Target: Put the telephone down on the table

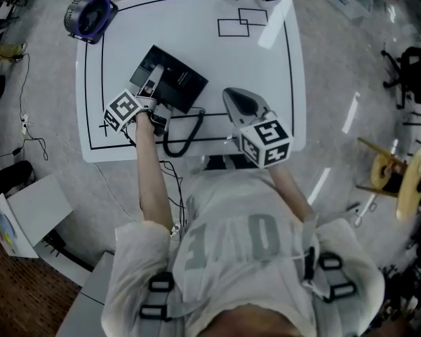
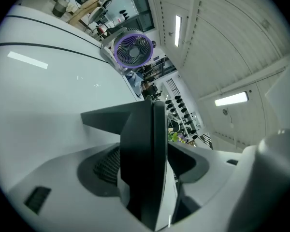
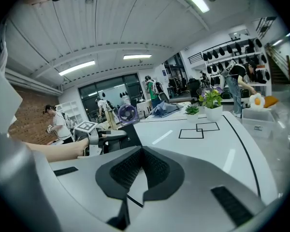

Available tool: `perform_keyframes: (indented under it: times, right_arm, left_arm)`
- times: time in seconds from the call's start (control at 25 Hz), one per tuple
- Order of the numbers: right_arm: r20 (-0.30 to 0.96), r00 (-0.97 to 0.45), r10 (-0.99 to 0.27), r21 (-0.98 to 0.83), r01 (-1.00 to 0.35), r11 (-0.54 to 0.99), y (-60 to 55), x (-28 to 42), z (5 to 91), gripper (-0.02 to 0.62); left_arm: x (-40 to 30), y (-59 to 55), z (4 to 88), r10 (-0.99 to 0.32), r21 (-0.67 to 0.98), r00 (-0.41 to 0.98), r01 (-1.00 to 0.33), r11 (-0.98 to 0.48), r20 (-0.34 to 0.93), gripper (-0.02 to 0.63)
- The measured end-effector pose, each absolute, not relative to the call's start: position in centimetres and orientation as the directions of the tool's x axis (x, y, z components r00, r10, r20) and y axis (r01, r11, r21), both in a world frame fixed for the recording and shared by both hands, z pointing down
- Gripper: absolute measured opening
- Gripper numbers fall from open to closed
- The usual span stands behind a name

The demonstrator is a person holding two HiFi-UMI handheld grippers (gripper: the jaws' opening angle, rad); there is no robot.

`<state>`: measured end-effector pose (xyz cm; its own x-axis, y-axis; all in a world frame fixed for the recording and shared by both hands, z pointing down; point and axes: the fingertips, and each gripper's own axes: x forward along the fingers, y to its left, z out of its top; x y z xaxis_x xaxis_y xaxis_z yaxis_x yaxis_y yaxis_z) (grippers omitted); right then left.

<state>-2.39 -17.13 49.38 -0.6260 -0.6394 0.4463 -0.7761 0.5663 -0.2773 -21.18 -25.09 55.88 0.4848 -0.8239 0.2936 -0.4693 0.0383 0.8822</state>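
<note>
Closest to us, our pale shirt [image 1: 256, 234] fills the bottom of the head view, both forearms reaching over the white tabletop [image 1: 196, 37]. Our left tool [image 1: 153, 76] sits over the near end of the black telephone [image 1: 181, 83], which lies on the tabletop inside the black outline. Its jaws stand wide apart with a dark edge of the telephone between them, the pads clear of it on either side. Our right tool [image 1: 230, 95] hovers near the front edge, jaws together and empty, well apart from the telephone.
</note>
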Motion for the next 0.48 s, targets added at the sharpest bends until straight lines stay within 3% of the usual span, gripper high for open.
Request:
perform_keyframes:
  times: [0.48]
  right_arm:
    - [0.437, -0.656, -0.616, -0.282, -0.750, 0.598, -16.0, -3.6, 48.9, 0.008]
  left_arm:
    - [-22.5, -22.4, 56.1, -0.837, 0.880, 0.450, -0.470, 0.073, 0.310, 0.282]
